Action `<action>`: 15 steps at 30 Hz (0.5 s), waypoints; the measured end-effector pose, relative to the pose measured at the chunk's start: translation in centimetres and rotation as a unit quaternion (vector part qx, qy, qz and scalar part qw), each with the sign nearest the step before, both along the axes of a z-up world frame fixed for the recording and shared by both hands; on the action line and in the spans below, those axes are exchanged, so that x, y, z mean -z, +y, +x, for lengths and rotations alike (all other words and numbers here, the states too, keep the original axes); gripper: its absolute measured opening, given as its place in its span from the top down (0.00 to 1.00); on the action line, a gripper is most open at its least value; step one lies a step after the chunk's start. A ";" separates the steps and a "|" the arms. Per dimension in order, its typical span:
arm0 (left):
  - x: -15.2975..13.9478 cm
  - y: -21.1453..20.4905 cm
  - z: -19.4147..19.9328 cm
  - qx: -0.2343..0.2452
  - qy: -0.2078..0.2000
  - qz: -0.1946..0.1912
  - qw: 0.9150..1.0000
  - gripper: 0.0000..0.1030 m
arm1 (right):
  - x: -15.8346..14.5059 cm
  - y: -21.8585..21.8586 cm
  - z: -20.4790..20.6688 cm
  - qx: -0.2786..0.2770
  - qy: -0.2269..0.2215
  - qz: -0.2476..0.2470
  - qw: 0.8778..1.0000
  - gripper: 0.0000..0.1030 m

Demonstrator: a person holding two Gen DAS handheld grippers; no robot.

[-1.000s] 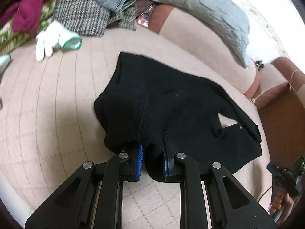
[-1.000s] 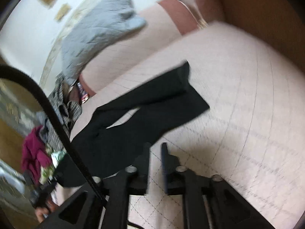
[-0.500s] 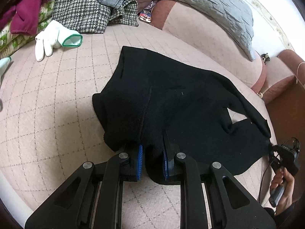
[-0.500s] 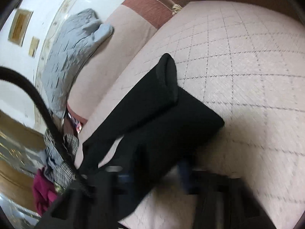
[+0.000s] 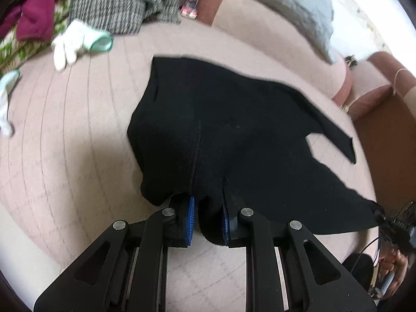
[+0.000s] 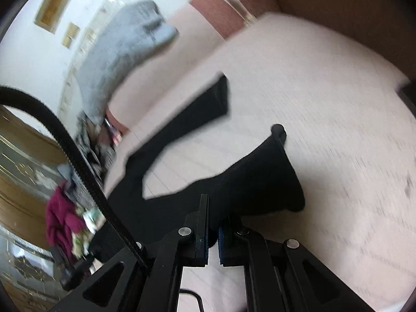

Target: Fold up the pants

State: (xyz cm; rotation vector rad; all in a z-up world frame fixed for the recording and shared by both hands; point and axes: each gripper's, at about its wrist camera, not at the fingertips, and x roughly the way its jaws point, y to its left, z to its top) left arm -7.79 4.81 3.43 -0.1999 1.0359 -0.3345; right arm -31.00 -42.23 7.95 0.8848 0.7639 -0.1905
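Observation:
Black pants (image 5: 234, 135) lie spread on a pink quilted cushion (image 5: 65, 143). My left gripper (image 5: 206, 200) is shut on a bunched fold at their waist end, the blue pads (image 5: 191, 215) pressing the cloth. My right gripper (image 6: 213, 223) is shut on the hem of the near leg (image 6: 260, 176), which rises off the cushion in a flared fold. The far leg (image 6: 197, 111) lies flat and apart from it. In the left wrist view the near leg stretches out to the right gripper (image 5: 390, 223), with a hand (image 5: 392, 262) below it.
A white glove (image 5: 75, 41) lies at the back left, in front of a heap of clothes (image 5: 104, 7). A grey quilted pillow (image 5: 273, 0) leans on the backrest. A black cable (image 6: 65, 143) crosses the right wrist view. Brown floor (image 5: 384, 143) shows beyond the cushion's right edge.
The right gripper came in over the near leg, shut on its hem and pulled it outward, so the two legs have spread apart. The left gripper keeps its grip at the waist.

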 end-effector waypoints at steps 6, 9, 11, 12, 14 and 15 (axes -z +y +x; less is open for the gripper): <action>-0.6 1.1 -0.4 -0.001 0.022 0.000 1.000 0.82 | 2.6 0.3 -0.1 -0.014 0.083 -0.027 0.996 0.83; -1.2 2.2 -1.0 -0.001 0.023 0.002 1.000 0.82 | 0.8 0.3 -0.5 0.005 0.103 -0.102 0.989 0.72; -1.8 3.0 -1.4 -0.012 0.016 0.018 1.000 0.82 | -0.5 0.8 -0.5 -0.007 0.097 -0.129 0.987 0.72; -2.0 3.4 -1.6 -0.018 0.011 0.027 0.999 0.82 | -1.0 0.9 -0.4 -0.012 0.091 -0.135 0.987 0.72; -2.5 4.1 -1.8 -0.044 -0.007 0.064 0.997 0.82 | -1.8 1.6 -0.2 -0.022 0.072 -0.139 0.988 0.72; -2.6 4.3 -1.7 -0.050 -0.014 0.076 0.996 0.82 | -1.9 2.2 0.1 -0.030 0.061 -0.138 0.988 0.71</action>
